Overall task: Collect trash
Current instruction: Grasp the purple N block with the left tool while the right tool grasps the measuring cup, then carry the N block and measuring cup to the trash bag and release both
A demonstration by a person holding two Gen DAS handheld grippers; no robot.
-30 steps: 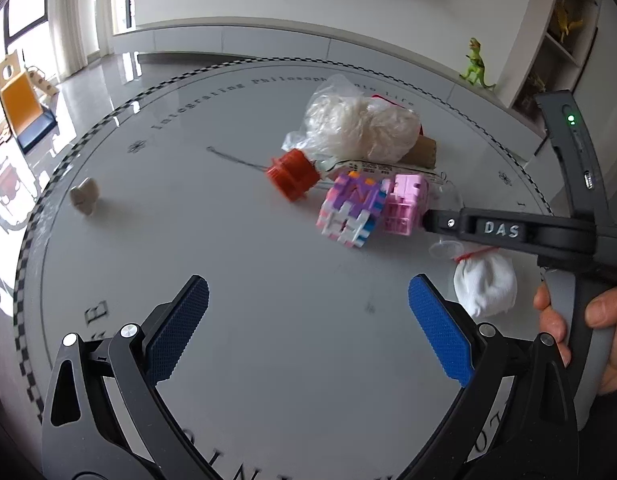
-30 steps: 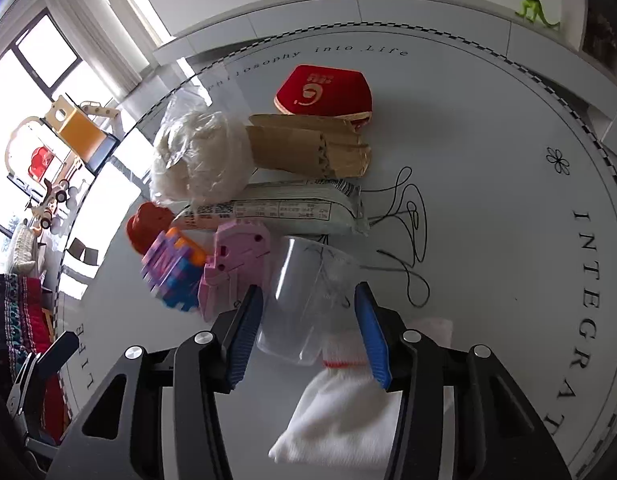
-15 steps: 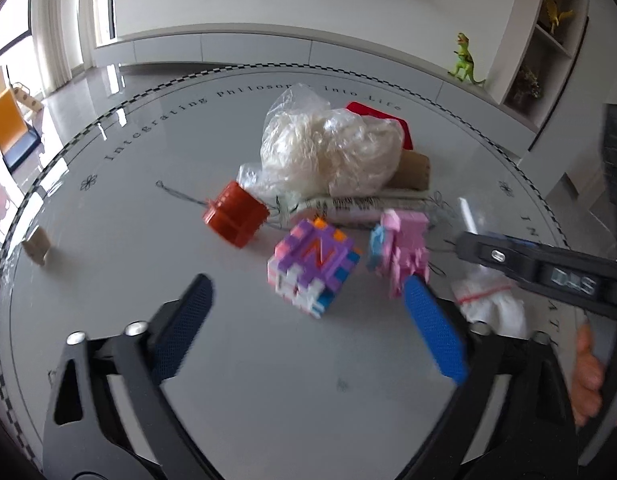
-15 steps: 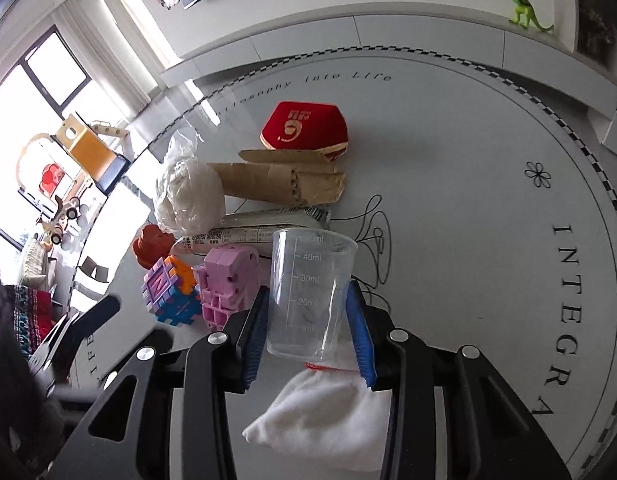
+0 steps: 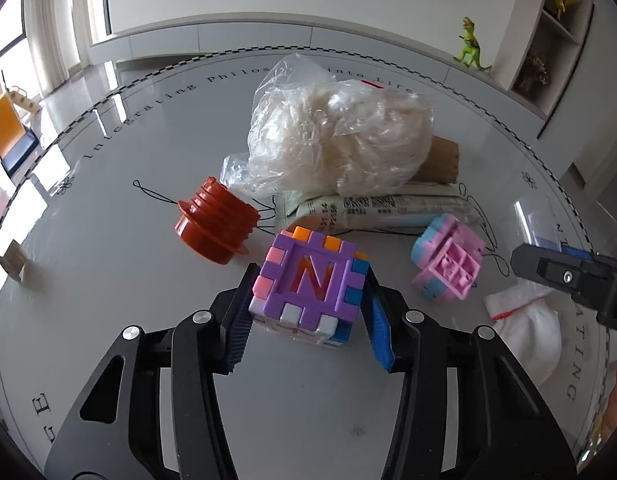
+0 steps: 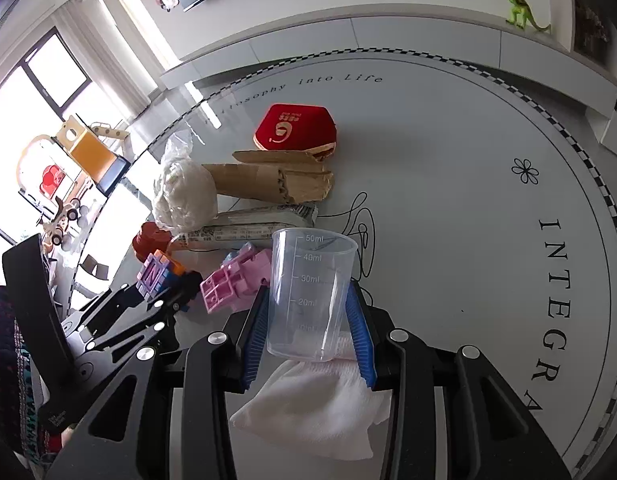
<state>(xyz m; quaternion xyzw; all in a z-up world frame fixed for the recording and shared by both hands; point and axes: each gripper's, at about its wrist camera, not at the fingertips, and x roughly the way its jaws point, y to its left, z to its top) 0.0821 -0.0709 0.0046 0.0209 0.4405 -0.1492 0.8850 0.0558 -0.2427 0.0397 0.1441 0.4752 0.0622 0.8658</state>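
Left wrist view: the left gripper [image 5: 308,320] has just been closing and its blue pads now press both sides of the purple cube [image 5: 308,288], a block puzzle with an orange "N" on its top face, low over the round white table [image 5: 108,264]. Just beyond it lies an orange ribbed cap [image 5: 218,222] on its side, touching thin black cord [image 5: 156,198]. Behind them a clear bag [image 5: 336,132] of white fibre rests on a printed packet [image 5: 384,208], with a cardboard tube [image 5: 440,160] behind. A pink block [image 5: 448,264] sits to the right of the cube, apart from it. At the right edge the right gripper's black finger reaches in above a white cloth [image 5: 524,328]. A green dinosaur [image 5: 470,46] stands on the far ledge.

Right wrist view: the right gripper [image 6: 308,336] pinches a clear measuring cup [image 6: 312,292] upright between its blue pads, above the white cloth [image 6: 320,412] on the table [image 6: 468,200]. To the left, the left gripper [image 6: 164,284] holds the cube [image 6: 154,274] beside the pink block [image 6: 232,284]. Farther back lie the packet [image 6: 252,226], the bag [image 6: 184,196], torn cardboard [image 6: 272,184] and a red pouch [image 6: 296,126]. Black cord [image 6: 364,220] loops just behind the cup.
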